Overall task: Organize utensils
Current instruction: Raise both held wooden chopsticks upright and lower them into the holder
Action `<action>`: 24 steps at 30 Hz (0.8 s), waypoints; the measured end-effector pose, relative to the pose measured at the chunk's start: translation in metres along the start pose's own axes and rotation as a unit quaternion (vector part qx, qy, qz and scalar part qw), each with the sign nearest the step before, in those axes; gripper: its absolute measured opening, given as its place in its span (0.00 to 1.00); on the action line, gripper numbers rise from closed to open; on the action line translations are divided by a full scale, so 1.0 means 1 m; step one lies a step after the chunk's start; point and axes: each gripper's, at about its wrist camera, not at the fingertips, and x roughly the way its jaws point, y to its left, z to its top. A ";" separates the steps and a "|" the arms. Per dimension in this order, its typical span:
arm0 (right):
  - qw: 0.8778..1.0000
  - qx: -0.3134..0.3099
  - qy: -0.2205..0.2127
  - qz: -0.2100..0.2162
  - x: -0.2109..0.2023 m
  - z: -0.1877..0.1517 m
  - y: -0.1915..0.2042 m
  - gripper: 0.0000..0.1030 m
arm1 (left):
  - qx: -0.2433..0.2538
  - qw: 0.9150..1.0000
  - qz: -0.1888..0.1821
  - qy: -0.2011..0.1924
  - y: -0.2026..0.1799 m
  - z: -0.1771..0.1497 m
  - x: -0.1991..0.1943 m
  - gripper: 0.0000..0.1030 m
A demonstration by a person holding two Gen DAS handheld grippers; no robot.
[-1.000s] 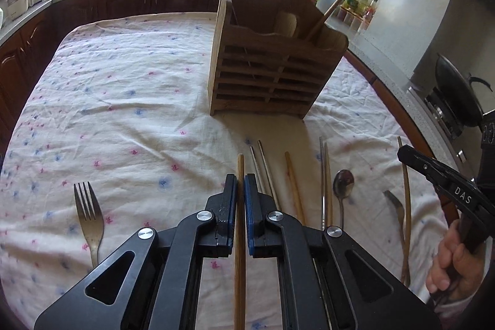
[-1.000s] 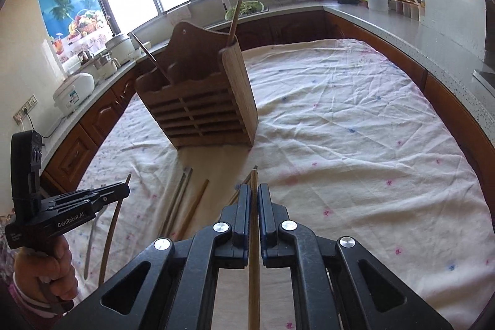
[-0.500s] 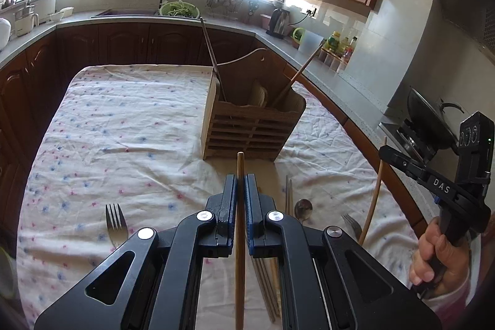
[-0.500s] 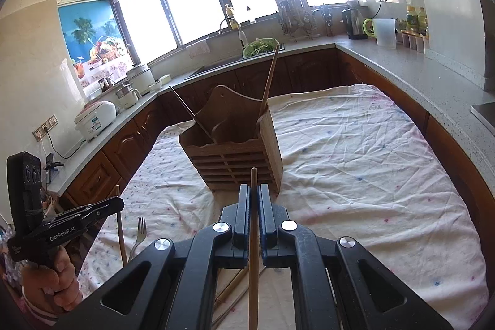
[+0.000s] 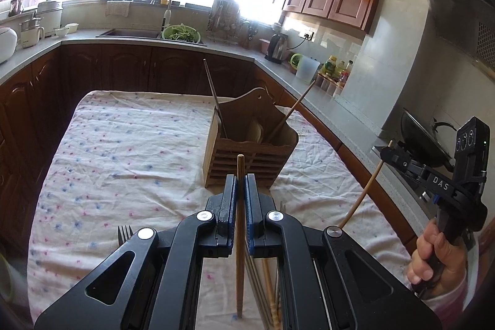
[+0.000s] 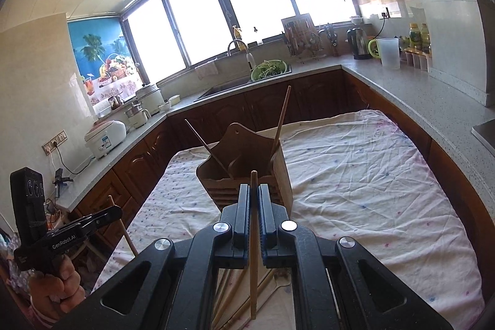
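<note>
My left gripper [image 5: 240, 179] is shut on a wooden chopstick [image 5: 239, 237], held well above the table. My right gripper [image 6: 253, 189] is shut on another wooden chopstick [image 6: 253, 243], also raised; it shows at the right of the left wrist view [image 5: 390, 156] with its chopstick [image 5: 362, 194] hanging down. The wooden utensil holder [image 5: 247, 155] stands ahead on the cloth with a dark stick [image 5: 215, 101] and a wooden chopstick [image 5: 294, 110] leaning in it. It also shows in the right wrist view [image 6: 247, 166]. Several chopsticks [image 5: 267, 289] and a fork [image 5: 124, 232] lie on the cloth below.
The table wears a white flowered cloth [image 5: 123, 150]. Counters ring the table: a sink with a green bowl [image 5: 181, 33], a kettle [image 5: 278, 50], a wok [image 5: 420, 141] on the stove at right, and rice cookers [image 6: 106, 136] at left.
Both grippers have risen high above the table with their chopsticks. The holder now looks smaller and lower in both views. The utensils on the cloth have dropped towards the frame bottom.
</note>
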 end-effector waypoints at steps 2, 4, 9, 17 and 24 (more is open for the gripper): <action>1.000 -0.002 -0.006 0.001 -0.001 0.004 0.002 0.05 | -0.001 1.000 0.000 -0.004 0.002 0.003 -0.001 0.04; 1.000 -0.004 -0.011 0.003 0.000 0.008 0.004 0.05 | -0.005 1.000 -0.001 -0.009 0.004 0.006 -0.002 0.04; 1.000 -0.006 -0.020 0.007 0.002 0.017 0.007 0.05 | -0.013 1.000 0.000 -0.023 0.009 0.014 -0.005 0.04; 0.999 -0.009 -0.035 0.010 0.008 0.031 0.011 0.05 | -0.019 0.998 -0.004 -0.055 0.012 0.033 -0.009 0.04; 0.998 -0.012 -0.057 0.011 0.012 0.050 0.014 0.05 | -0.010 0.997 -0.004 -0.073 0.007 0.055 -0.005 0.04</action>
